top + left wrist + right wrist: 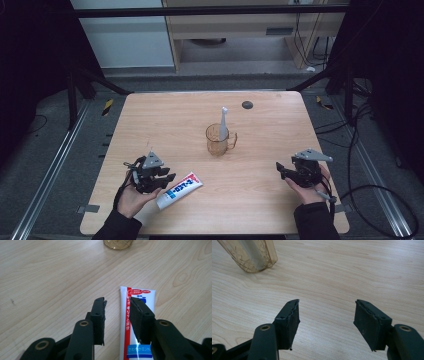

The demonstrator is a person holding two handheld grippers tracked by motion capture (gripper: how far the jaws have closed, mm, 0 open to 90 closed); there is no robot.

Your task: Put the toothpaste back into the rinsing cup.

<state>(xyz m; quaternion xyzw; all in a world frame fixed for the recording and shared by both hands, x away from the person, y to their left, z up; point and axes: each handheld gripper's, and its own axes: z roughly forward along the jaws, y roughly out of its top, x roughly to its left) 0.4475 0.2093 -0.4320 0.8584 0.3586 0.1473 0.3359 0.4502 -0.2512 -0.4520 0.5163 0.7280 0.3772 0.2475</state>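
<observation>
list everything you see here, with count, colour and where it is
table: 1, light wood, centre of the high view
cup: 1, clear amber with a handle, mid table
toothbrush: 1, white and grey, standing in the cup
toothpaste: 1, white tube with red and blue print, lying near the front left, beside the left gripper
dark disc: 1, black, far edge of the table
left gripper: 1, black, front left, fingers open, one over the tube
right gripper: 1, black, front right, fingers open over bare wood
hands: 2, dark sleeves, bottom edge
</observation>
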